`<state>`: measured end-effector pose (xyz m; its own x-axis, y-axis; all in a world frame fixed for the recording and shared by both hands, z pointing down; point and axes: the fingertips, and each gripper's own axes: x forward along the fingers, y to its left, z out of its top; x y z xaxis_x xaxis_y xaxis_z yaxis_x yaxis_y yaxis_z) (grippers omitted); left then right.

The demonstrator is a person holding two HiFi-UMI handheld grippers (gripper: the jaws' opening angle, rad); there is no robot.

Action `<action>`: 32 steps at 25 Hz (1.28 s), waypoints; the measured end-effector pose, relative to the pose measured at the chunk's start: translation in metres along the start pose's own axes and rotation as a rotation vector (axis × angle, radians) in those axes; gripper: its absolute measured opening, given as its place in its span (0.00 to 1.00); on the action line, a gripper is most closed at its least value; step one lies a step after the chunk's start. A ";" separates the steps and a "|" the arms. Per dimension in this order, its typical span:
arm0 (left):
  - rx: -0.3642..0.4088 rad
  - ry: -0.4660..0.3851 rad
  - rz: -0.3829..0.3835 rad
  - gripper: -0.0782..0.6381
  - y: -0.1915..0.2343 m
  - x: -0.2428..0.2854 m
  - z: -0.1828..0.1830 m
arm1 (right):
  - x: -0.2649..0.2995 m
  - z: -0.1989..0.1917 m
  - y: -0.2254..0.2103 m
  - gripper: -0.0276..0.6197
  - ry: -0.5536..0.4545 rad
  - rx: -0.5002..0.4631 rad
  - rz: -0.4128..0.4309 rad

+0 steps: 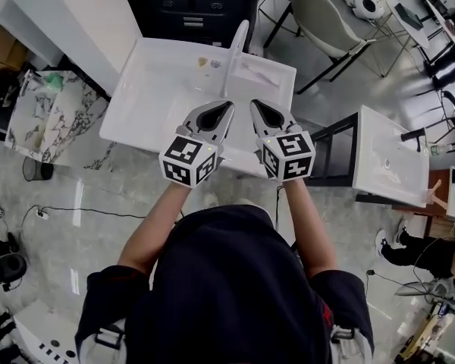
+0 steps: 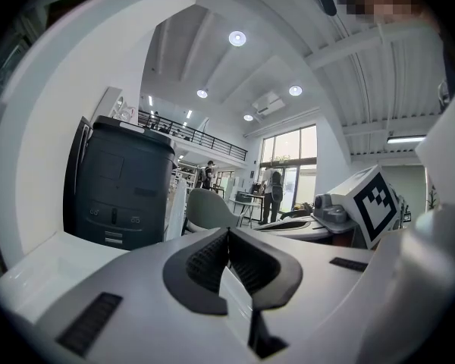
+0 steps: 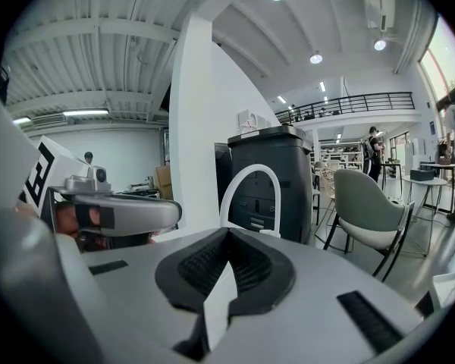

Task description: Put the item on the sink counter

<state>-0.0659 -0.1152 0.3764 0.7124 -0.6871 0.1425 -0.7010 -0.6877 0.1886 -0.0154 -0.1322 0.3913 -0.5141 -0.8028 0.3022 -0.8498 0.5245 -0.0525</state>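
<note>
Head view: I hold the left gripper (image 1: 228, 106) and the right gripper (image 1: 255, 104) side by side above the white bench (image 1: 135, 106), in front of the tap (image 1: 235, 50). Left gripper view: jaws clenched, tips meeting, nothing between them. Right gripper view: jaws likewise clenched and empty, the tap arching beyond. On the bench's back edge a small brown piece (image 1: 203, 62) lies left of the tap and a pink stick (image 1: 259, 73) right of it. I cannot tell which is the task's item.
</note>
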 end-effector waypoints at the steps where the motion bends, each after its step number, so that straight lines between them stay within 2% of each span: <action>1: 0.003 -0.002 0.002 0.13 -0.002 0.001 0.001 | -0.002 0.001 -0.001 0.09 -0.005 -0.001 0.001; 6: 0.008 -0.011 0.024 0.13 -0.013 0.003 0.009 | -0.019 0.009 -0.006 0.09 -0.027 0.000 0.012; 16: 0.017 -0.031 0.051 0.13 -0.062 -0.004 0.016 | -0.069 0.012 -0.010 0.09 -0.050 0.001 0.031; 32: 0.024 -0.038 0.108 0.13 -0.108 -0.037 0.007 | -0.124 -0.001 0.013 0.09 -0.069 -0.011 0.090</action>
<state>-0.0166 -0.0176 0.3437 0.6309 -0.7659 0.1240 -0.7748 -0.6139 0.1506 0.0372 -0.0254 0.3540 -0.5951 -0.7700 0.2303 -0.7989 0.5978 -0.0655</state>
